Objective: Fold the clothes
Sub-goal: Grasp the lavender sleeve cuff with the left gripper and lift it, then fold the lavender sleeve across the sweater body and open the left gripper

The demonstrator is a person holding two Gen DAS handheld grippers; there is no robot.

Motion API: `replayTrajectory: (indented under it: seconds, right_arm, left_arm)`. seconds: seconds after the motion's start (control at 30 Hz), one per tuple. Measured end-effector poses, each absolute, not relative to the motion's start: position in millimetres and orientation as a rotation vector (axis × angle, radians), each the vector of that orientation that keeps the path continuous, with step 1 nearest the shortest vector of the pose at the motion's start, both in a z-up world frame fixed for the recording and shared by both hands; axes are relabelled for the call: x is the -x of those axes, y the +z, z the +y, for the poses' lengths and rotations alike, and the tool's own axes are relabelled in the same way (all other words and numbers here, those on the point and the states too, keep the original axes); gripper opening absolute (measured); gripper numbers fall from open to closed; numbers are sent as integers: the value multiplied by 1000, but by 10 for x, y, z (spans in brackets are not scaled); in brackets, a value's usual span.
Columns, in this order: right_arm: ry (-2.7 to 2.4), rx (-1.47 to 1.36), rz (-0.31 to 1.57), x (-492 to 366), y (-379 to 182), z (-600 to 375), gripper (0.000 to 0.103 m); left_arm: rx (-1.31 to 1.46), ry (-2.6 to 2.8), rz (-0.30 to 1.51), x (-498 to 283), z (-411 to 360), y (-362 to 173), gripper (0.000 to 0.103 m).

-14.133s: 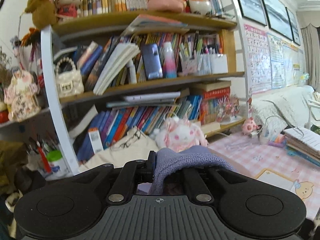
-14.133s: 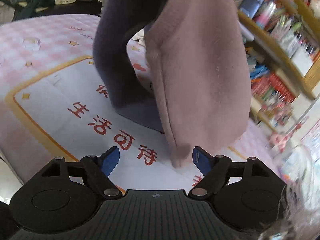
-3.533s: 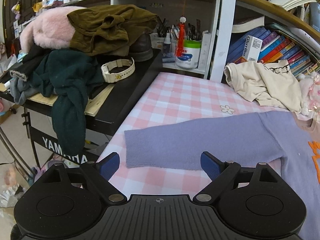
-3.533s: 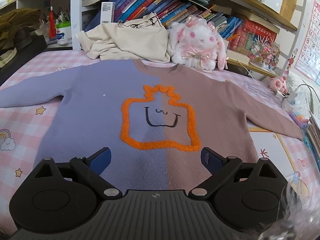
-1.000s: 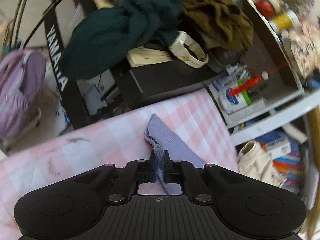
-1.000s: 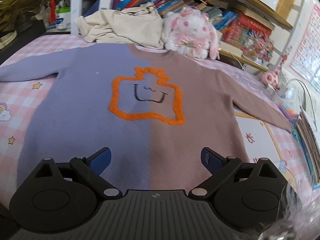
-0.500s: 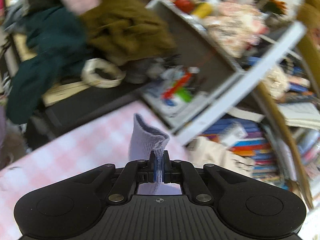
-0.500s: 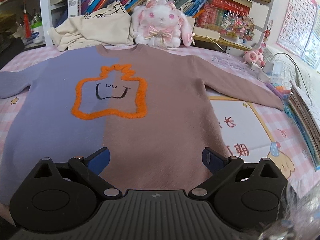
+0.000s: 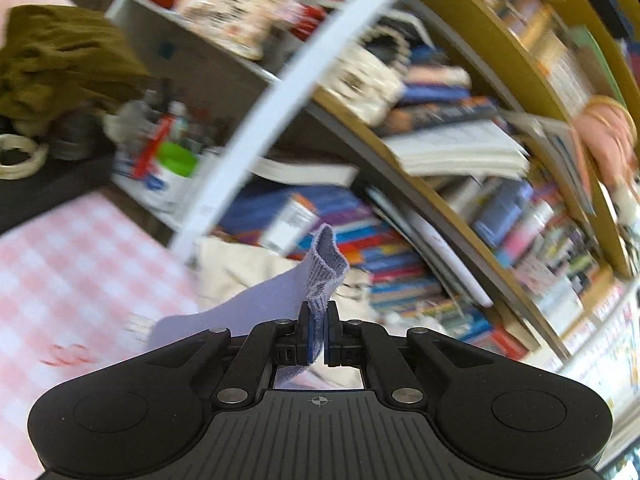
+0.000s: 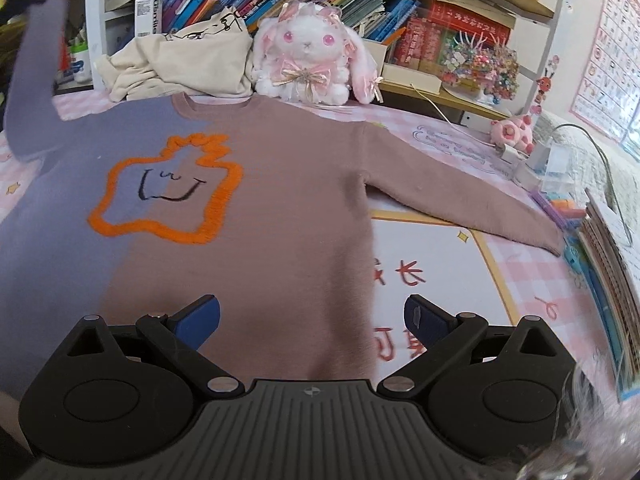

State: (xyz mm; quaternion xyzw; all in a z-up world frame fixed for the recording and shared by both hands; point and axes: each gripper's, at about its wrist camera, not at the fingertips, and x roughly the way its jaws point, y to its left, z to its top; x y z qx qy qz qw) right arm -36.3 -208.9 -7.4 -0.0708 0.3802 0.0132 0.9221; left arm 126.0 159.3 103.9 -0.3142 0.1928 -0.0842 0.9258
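A sweater [image 10: 280, 200], lilac on its left half and dusty pink on its right, lies flat on the pink checked table [image 10: 540, 280] with an orange outlined face on its chest. My left gripper [image 9: 318, 340] is shut on the cuff of the lilac sleeve [image 9: 324, 264] and holds it up off the table. In the right wrist view that lilac sleeve [image 10: 32, 60] rises at the far left. My right gripper [image 10: 312, 320] hovers open over the sweater's lower hem, nothing between its fingers. The pink sleeve [image 10: 460, 200] stretches flat to the right.
A cream garment [image 10: 180, 60] and a pink plush rabbit [image 10: 312, 60] sit behind the collar, below crowded bookshelves [image 10: 360, 0]. Stacked notebooks [image 10: 608, 248], a charger and cable [image 10: 532, 160] lie at the right. Olive clothing [image 9: 60, 64] is piled at the left.
My left gripper has lifted the lilac cuff off the table and swung right toward the bookshelves. My right gripper has slid right along the hem, from the lilac half to the pink half.
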Motion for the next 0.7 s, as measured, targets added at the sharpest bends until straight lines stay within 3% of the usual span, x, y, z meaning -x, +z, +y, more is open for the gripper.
replayTrajectory:
  seconds: [0.37,0.7]
  right_arm:
    - [114,167,785,327,-151,-2587,100]
    - [169,160,767,340,-160,-2853,100]
  left_arm:
    - [519,-275,493,-1541,341,975,4]
    - [396,-246,526,-1589,-105,921,4]
